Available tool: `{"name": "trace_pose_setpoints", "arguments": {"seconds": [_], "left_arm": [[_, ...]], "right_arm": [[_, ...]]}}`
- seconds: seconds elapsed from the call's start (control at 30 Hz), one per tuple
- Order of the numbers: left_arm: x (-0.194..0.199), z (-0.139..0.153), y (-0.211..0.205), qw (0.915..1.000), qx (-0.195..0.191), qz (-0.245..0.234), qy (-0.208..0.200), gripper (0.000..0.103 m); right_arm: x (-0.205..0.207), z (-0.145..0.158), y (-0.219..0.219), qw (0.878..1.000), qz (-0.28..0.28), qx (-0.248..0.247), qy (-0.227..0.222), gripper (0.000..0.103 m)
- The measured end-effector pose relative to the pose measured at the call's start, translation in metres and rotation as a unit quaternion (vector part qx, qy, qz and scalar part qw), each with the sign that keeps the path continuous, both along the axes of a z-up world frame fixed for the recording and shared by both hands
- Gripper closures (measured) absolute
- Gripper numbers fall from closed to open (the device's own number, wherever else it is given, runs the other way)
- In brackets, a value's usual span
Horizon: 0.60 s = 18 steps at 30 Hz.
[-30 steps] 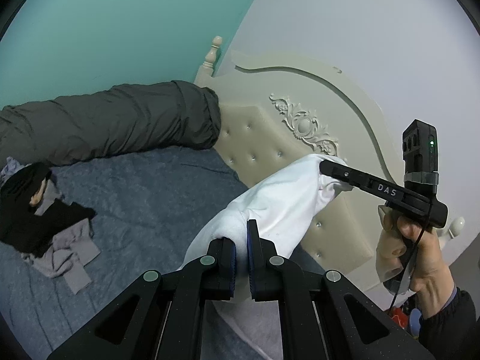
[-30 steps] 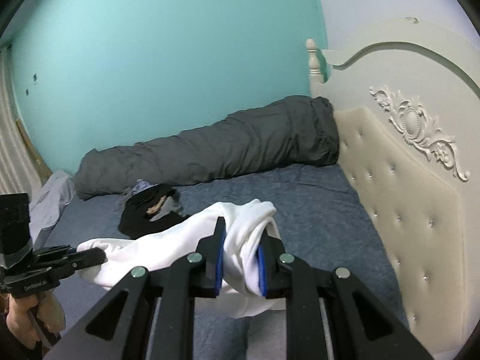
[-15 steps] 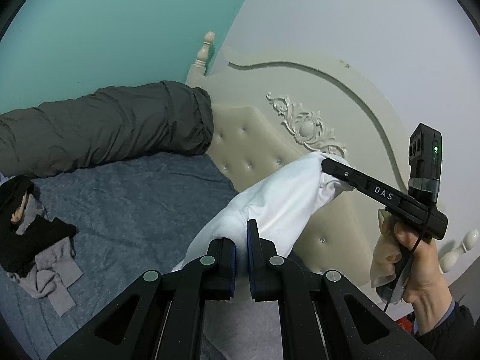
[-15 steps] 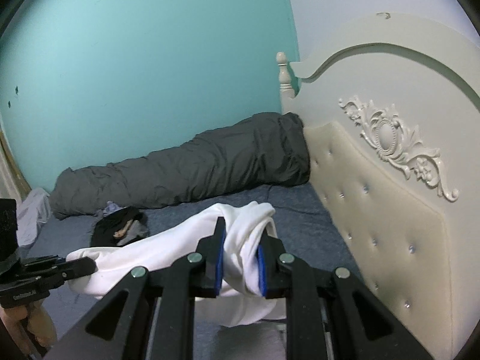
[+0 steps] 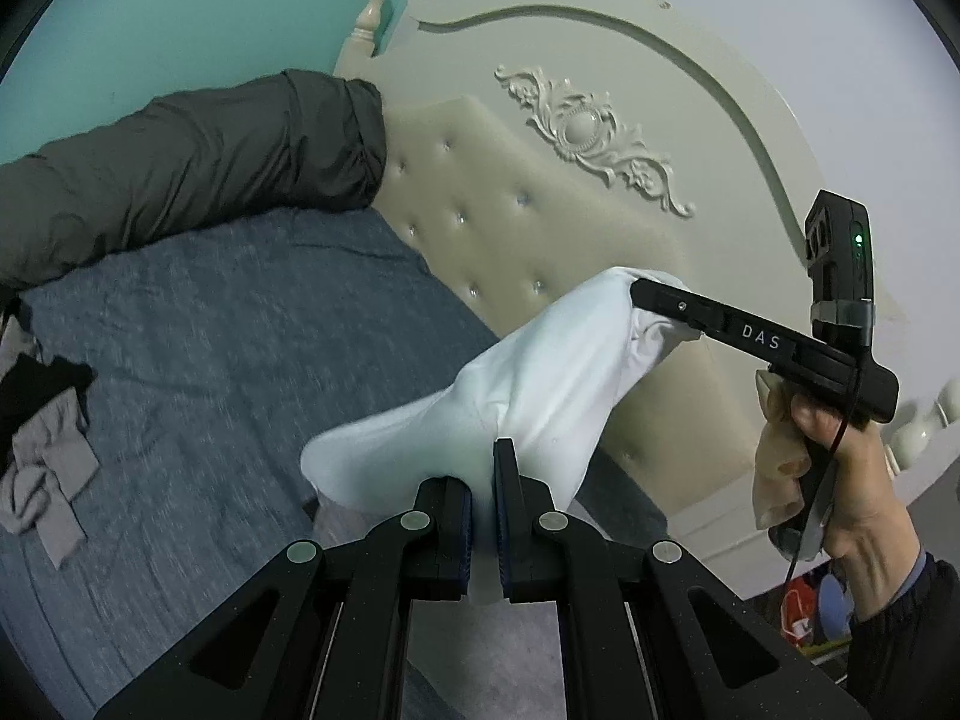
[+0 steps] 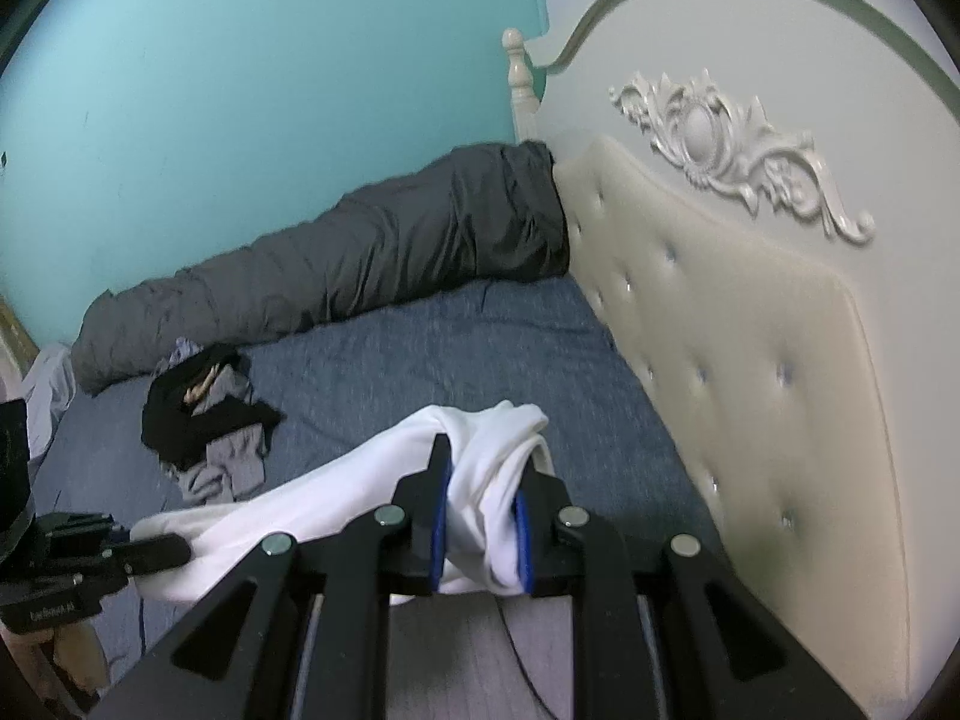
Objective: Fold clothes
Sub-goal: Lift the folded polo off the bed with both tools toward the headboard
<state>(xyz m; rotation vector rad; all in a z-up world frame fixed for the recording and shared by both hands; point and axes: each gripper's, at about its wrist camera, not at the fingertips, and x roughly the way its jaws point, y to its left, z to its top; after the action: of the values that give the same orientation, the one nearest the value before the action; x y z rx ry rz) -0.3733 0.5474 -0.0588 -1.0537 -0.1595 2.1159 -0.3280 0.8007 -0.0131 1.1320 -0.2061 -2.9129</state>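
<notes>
White garment [image 5: 540,384] stretched above blue bed [image 5: 240,330], clamped between left gripper [image 5: 483,516] fingers and right gripper [image 6: 480,531] fingers

— What carries everything, from where I sit?

— A bed [image 6: 456,354] with a blue-grey cover, filling the middle and lower left of both of my views. Its cream tufted headboard [image 6: 738,360] runs down the right side of the right wrist frame.

— What do I have lying on it?

— A long dark grey roll of bedding [image 6: 360,264] along the far edge, against the teal wall, with one end touching the headboard. In my right view, at centre left, a heap of black and grey clothes [image 6: 204,426] lies near the roll's other end. My left view catches that heap [image 5: 42,450] at the left edge.
</notes>
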Motion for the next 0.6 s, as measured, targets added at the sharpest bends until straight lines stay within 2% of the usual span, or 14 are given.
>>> {"name": "trace_pose_setpoints", "arguments": {"seconds": [0.23, 0.6], "left_arm": [[0.039, -0.004, 0.001, 0.9998, -0.015, -0.013, 0.005, 0.097], [0.080, -0.040, 0.000, 0.9991, -0.013, -0.020, -0.035, 0.097]], "right_arm": [[0.032, -0.003, -0.003, 1.000, 0.014, 0.002, -0.011, 0.086], [0.076, -0.040, 0.007, 0.998, 0.012, -0.012, -0.061, 0.086]]}}
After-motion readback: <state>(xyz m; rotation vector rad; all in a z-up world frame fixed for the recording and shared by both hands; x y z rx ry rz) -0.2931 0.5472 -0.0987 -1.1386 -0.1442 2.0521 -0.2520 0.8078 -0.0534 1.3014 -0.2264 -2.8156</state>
